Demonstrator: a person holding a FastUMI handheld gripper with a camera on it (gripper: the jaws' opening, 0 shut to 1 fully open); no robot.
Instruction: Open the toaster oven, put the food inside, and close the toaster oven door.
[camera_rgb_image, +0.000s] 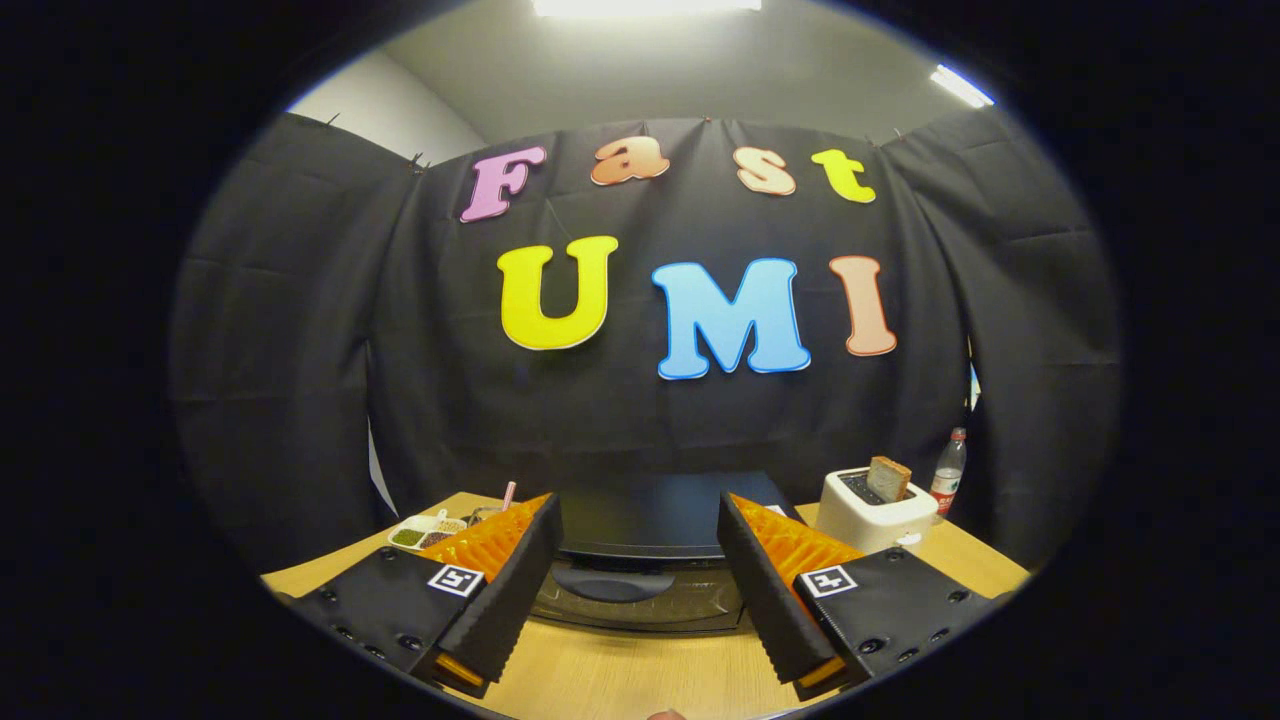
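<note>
A black toaster oven (650, 520) stands on the wooden table (620, 675) just ahead of my fingers, seen between them from a little above. Its glass door (640, 600) with a dark handle (612, 583) faces me and looks shut. My gripper (640, 512) is open, with a wide gap between its two fingers and nothing held. The fingertips sit level with the oven's top front edge, one to each side. I cannot pick out the food for the oven.
A white pop-up toaster (876, 508) with a slice of bread (888, 478) stands to the right of the oven. A plastic bottle (948, 470) is behind it. A white divided tray (427, 532) with dark and green contents lies to the left.
</note>
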